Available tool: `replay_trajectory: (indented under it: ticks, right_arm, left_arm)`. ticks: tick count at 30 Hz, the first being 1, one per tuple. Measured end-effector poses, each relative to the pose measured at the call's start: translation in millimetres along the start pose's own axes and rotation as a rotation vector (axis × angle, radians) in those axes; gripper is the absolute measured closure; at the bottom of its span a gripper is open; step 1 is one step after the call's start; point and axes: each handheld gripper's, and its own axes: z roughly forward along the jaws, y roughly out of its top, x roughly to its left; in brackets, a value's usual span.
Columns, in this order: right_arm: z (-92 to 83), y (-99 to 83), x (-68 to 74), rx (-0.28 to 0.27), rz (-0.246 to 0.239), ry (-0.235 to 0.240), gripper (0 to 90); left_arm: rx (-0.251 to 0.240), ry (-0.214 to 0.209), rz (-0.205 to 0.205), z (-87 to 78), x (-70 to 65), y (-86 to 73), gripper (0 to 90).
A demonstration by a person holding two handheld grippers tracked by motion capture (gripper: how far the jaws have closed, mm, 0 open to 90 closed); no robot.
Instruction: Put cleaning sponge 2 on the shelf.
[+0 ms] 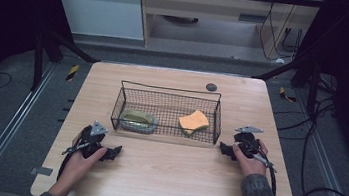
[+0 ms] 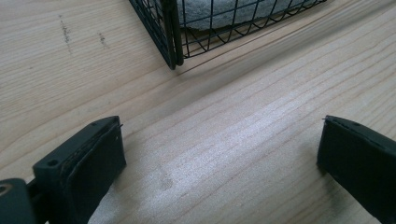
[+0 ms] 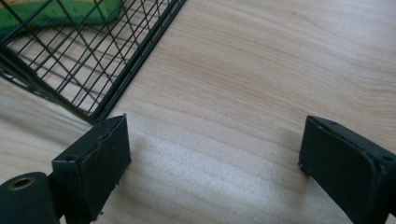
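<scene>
High view: black wire-mesh basket (image 1: 120, 102) holds wavy orange sponge (image 1: 193, 121).

The high view looks from far up, forward and down, on the whole tabletop (image 1: 167, 178) and the wire basket (image 1: 166, 127) in its middle. The left gripper view sits very low and close to the wood, facing one basket (image 2: 173, 37) corner. The right gripper view is just as low and close, facing another basket (image 3: 112, 93) corner. All three views share the basket and the wood.
</scene>
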Motion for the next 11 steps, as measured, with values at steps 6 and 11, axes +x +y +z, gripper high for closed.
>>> replay_trajectory:
  ticks: [6,11]
  right_arm:
    - [2.4,-4.8,-2.0,-0.041,0.021,-0.015,3.0]
    - [2.3,-5.5,-2.0,-0.035,0.032,-0.029,1.4]
  left_arm:
    - [0.000,0.000,0.000,0.0,0.0,0.0,0.0]
    - [0.000,0.000,0.000,0.0,0.0,0.0,0.0]
